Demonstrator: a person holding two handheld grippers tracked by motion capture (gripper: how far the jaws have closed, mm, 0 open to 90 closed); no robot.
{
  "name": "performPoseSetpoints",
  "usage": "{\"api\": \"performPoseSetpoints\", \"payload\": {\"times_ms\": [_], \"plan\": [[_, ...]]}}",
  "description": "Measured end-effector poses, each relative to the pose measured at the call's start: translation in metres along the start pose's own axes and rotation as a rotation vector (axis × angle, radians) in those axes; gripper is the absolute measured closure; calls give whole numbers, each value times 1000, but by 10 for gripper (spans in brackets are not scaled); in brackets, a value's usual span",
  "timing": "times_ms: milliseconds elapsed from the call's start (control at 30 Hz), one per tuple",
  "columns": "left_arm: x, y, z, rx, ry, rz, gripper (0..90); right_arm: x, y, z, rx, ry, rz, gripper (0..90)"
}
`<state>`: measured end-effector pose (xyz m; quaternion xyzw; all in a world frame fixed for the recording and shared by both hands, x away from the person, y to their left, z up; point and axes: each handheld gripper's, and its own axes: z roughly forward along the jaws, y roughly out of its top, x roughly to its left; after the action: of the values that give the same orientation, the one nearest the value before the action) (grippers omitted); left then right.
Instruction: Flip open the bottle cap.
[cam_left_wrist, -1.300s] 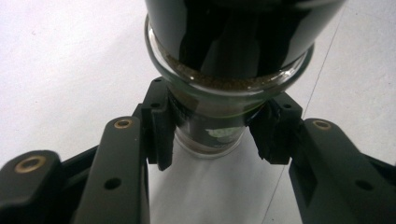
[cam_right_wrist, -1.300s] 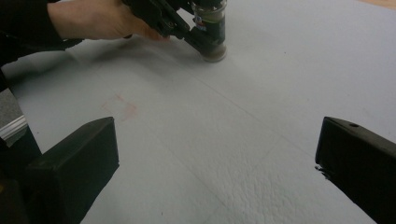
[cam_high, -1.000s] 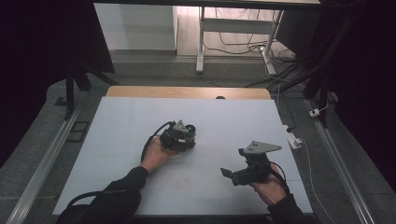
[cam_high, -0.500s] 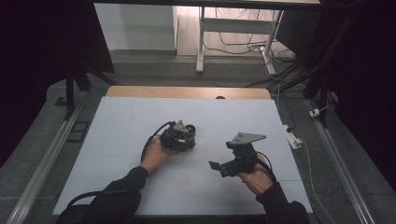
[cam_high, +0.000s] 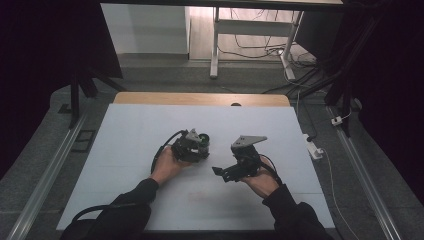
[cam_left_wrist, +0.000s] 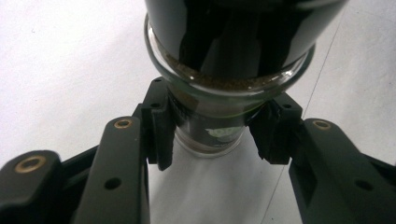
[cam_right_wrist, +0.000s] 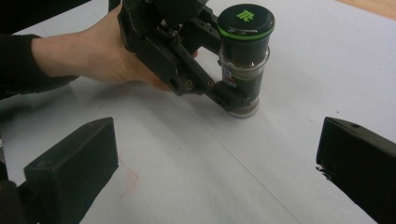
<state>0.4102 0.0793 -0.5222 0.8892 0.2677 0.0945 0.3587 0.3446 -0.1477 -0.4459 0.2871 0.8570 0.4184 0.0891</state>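
- near the middle of the white worktop (cam_high: 125, 150), the left gripper (cam_high: 196, 146) is held low in the left hand (cam_high: 166, 165).
- its fingers (cam_left_wrist: 161, 126) are clamped on the lower body of a spice jar (cam_right_wrist: 243, 60), seen standing upright on the worktop, with a black lid edged in green and brown contents behind glass.
- just to the right, the right gripper (cam_high: 226, 172) is held by the right hand (cam_high: 261, 181), pointed towards the jar; its fingers (cam_right_wrist: 74, 163) are spread wide, with nothing between them.
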Motion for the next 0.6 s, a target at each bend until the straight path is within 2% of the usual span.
{"api": "performPoseSetpoints", "payload": {"times_ms": [67,333,600], "plan": [[0,0,0,-1,1,0,538,0,4,2,2,7,4,0],[0,0,0,2,1,0,537,2,19,19,26,-4,-29,0],[0,0,0,0,2,-3,538,-3,25,41,55,-25,-46,0]]}}
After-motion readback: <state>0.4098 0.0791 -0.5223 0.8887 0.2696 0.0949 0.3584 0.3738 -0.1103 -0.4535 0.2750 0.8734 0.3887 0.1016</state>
